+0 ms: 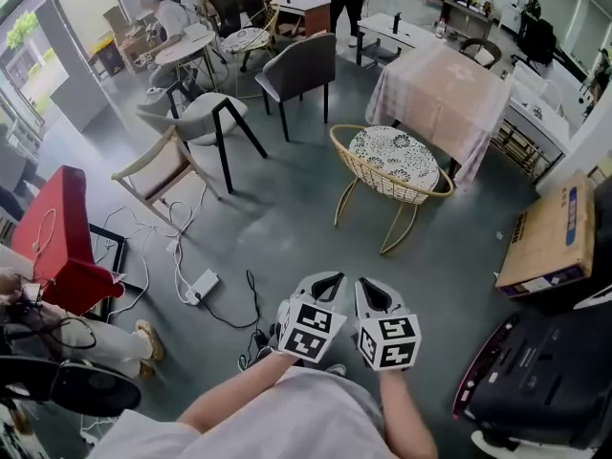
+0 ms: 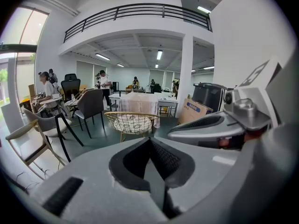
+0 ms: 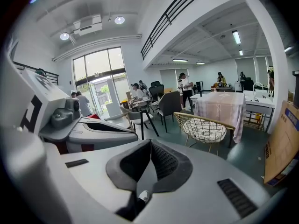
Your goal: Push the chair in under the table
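Observation:
A gold wire chair [image 1: 392, 165] with a white lace cushion stands on the grey floor, pulled out from the table with a pale pink cloth [image 1: 445, 94] behind it. My two grippers are held side by side near my body, well short of the chair and pointing toward it. The left gripper [image 1: 325, 281] and the right gripper [image 1: 373, 289] are both shut with nothing between them. In the left gripper view the chair [image 2: 133, 122] sits ahead beyond the left gripper [image 2: 150, 143]. In the right gripper view the chair [image 3: 205, 129] and table [image 3: 223, 104] lie ahead to the right of the right gripper [image 3: 149, 144].
Grey chairs [image 1: 298, 65] and a beige chair [image 1: 158, 170] stand to the left. A red seat [image 1: 62, 232] is at the far left. Cables and a power strip [image 1: 201, 285] lie on the floor. A cardboard box [image 1: 550, 237] and a black case [image 1: 540, 376] are at the right. People sit at the back.

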The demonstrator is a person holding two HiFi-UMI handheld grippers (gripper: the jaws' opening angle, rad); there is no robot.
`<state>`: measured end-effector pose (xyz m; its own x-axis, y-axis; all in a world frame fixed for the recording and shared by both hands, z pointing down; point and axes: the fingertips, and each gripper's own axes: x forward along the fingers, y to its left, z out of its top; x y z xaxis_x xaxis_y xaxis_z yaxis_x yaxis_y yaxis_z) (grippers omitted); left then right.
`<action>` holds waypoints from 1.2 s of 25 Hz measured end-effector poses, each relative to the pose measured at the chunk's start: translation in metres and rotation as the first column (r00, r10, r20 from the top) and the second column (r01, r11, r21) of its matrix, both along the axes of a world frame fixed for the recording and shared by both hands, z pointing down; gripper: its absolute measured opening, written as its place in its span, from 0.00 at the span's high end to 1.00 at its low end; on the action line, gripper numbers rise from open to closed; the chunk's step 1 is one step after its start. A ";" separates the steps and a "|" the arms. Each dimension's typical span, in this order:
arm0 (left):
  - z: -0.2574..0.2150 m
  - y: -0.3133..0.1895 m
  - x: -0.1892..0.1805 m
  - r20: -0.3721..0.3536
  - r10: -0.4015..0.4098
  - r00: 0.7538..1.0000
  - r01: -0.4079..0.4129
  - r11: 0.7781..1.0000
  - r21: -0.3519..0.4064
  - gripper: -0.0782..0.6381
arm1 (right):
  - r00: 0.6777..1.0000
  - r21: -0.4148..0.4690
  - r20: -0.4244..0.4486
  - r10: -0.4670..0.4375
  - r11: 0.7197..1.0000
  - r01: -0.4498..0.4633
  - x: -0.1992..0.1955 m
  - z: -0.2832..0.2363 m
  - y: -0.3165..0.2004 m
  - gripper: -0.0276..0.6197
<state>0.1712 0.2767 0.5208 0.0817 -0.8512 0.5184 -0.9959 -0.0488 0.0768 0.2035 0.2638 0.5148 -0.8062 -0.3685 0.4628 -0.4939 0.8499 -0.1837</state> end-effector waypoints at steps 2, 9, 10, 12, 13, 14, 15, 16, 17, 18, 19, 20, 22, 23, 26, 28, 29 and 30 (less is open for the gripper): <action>-0.001 -0.011 -0.012 -0.003 0.006 1.000 -0.006 1.000 -0.002 0.88 | 1.000 0.000 -0.008 0.005 1.000 -0.005 -0.012 0.001 -0.010 0.95; -0.008 -0.048 -0.058 -0.019 0.060 0.998 -0.060 0.998 -0.005 0.88 | 0.998 0.001 -0.042 0.051 0.999 -0.051 -0.056 -0.004 -0.045 0.95; -0.008 -0.052 -0.064 -0.022 0.069 0.997 -0.070 0.998 -0.005 0.88 | 0.997 0.001 -0.046 0.059 0.998 -0.059 -0.063 -0.004 -0.049 0.95; -0.009 -0.060 -0.076 -0.030 0.089 0.996 -0.089 0.996 -0.002 0.88 | 0.996 0.000 -0.055 0.076 0.997 -0.076 -0.075 -0.005 -0.056 0.95; -0.009 -0.064 -0.082 -0.034 0.100 0.994 -0.100 0.995 0.000 0.88 | 0.994 -0.001 -0.061 0.087 0.996 -0.087 -0.081 -0.006 -0.059 0.95; -0.009 -0.068 -0.088 -0.038 0.111 0.993 -0.111 0.994 0.003 0.88 | 0.993 0.001 -0.067 0.098 0.995 -0.098 -0.087 -0.006 -0.062 0.95; -0.011 -0.071 -0.094 -0.040 0.123 0.992 -0.123 0.992 0.006 0.88 | 0.991 0.003 -0.072 0.109 0.994 -0.109 -0.092 -0.006 -0.064 0.95; -0.013 -0.074 -0.101 -0.041 0.133 0.990 -0.133 0.991 0.008 0.88 | 0.990 0.007 -0.077 0.119 0.993 -0.119 -0.098 -0.007 -0.067 0.95; -0.014 -0.076 -0.107 -0.043 0.142 0.989 -0.142 0.990 0.010 0.88 | 0.988 0.011 -0.081 0.128 0.992 -0.128 -0.104 -0.008 -0.069 0.95; -0.015 -0.078 -0.114 -0.044 0.151 0.988 -0.150 0.989 0.012 0.88 | 0.987 0.015 -0.084 0.137 0.991 -0.136 -0.110 -0.009 -0.071 0.95; -0.016 -0.080 -0.120 -0.045 0.161 0.986 -0.161 0.987 0.014 0.88 | 0.985 0.019 -0.088 0.147 0.989 -0.146 -0.115 -0.010 -0.073 0.95; -0.016 -0.082 -0.126 -0.046 0.173 0.984 -0.173 0.985 0.017 0.88 | 0.983 0.023 -0.093 0.158 0.987 -0.156 -0.120 -0.010 -0.075 0.95; -0.017 -0.085 -0.139 -0.045 0.197 0.979 -0.196 0.980 0.023 0.88 | 0.978 0.032 -0.101 0.180 0.984 -0.178 -0.132 -0.012 -0.077 0.95; -0.017 -0.086 -0.146 -0.045 0.207 0.977 -0.206 0.978 0.025 0.88 | 0.976 0.036 -0.104 0.190 0.982 -0.187 -0.137 -0.013 -0.078 0.95; -0.015 -0.092 -0.160 -0.046 0.232 0.972 -0.231 0.972 0.027 0.88 | 0.970 0.049 -0.120 0.213 0.977 -0.208 -0.145 -0.014 -0.081 0.95; -0.014 -0.096 -0.164 -0.042 0.250 0.967 -0.249 0.968 0.030 0.88 | 0.965 0.057 -0.128 0.229 0.973 -0.223 -0.145 -0.014 -0.084 0.95; -0.013 -0.097 -0.165 -0.040 0.259 0.965 -0.258 0.966 0.031 0.88 | 0.962 0.060 -0.132 0.238 0.971 -0.232 -0.144 -0.014 -0.086 0.95; -0.012 -0.098 -0.165 -0.037 0.268 0.963 -0.267 0.963 0.031 0.88 | 0.960 0.062 -0.134 0.248 0.968 -0.241 -0.143 -0.012 -0.087 0.95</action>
<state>0.0061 0.1783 0.5083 0.3290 -0.8080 0.4888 -0.9422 -0.3157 0.1123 0.0602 0.1764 0.5024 -0.6176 -0.5690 0.5429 -0.7057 0.7057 -0.0633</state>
